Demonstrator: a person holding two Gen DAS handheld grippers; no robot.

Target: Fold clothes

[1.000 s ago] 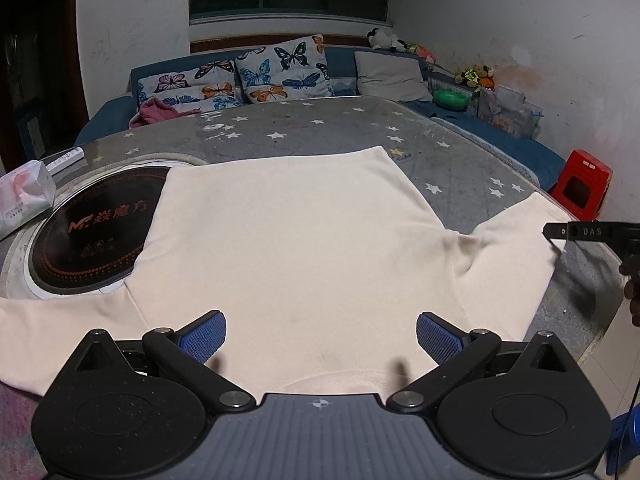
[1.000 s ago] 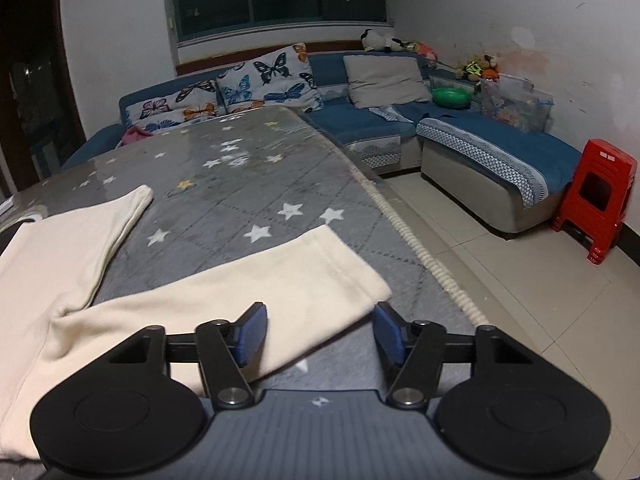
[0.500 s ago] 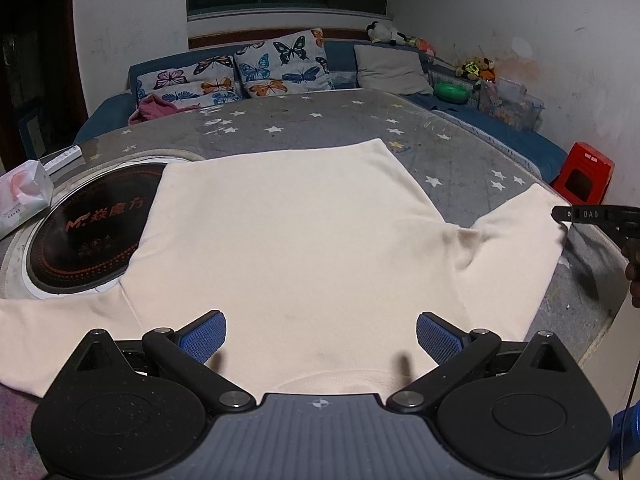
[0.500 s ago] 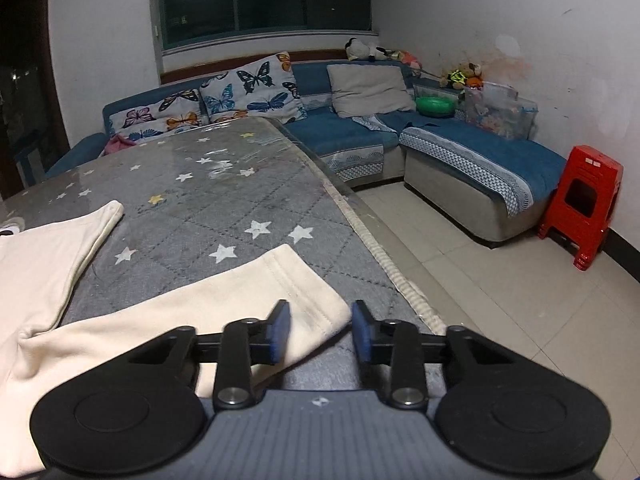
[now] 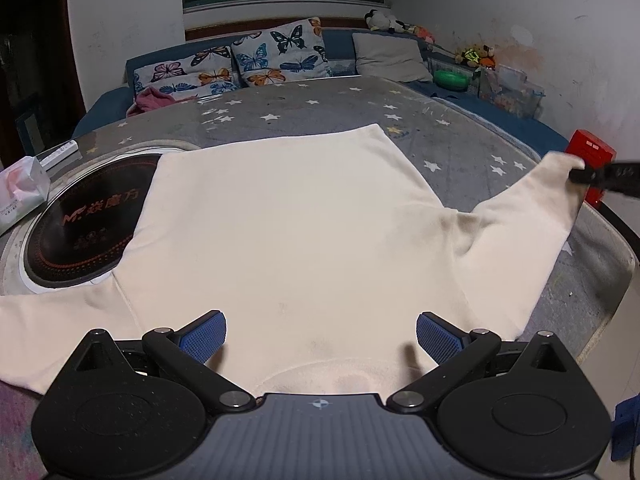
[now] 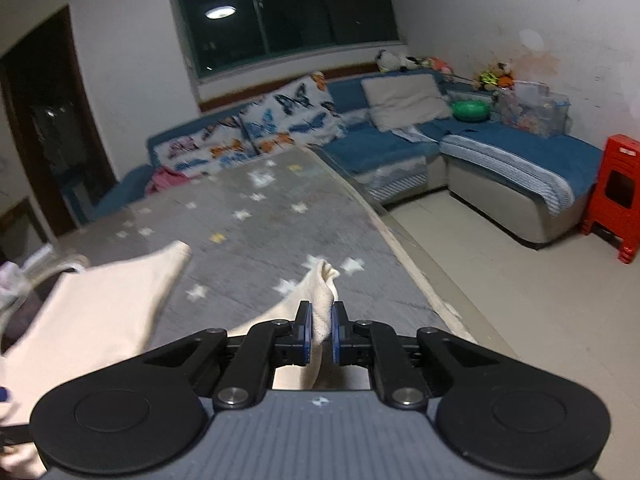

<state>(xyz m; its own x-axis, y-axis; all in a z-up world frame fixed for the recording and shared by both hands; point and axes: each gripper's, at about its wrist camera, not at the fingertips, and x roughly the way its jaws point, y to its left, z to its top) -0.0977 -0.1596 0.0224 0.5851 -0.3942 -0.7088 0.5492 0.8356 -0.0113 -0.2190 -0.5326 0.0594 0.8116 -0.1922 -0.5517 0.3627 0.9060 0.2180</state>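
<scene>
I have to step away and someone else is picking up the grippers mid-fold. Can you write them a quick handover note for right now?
Right hand-held gripper: shut on the sleeve cuff, lifted off the table.
Left hand-held gripper: open, holding nothing, above the collar.
Cream sweatshirt: spread flat, body unfolded, other sleeve lying out to the left.
Done: sleeve grasped.
Left: probably fold this sleeve across the body, then the other, then the body.

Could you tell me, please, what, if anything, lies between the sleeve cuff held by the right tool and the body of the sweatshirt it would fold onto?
Nothing visible: the right tool grips the cuff, and the sweatshirt body lies flat and bare.
</scene>
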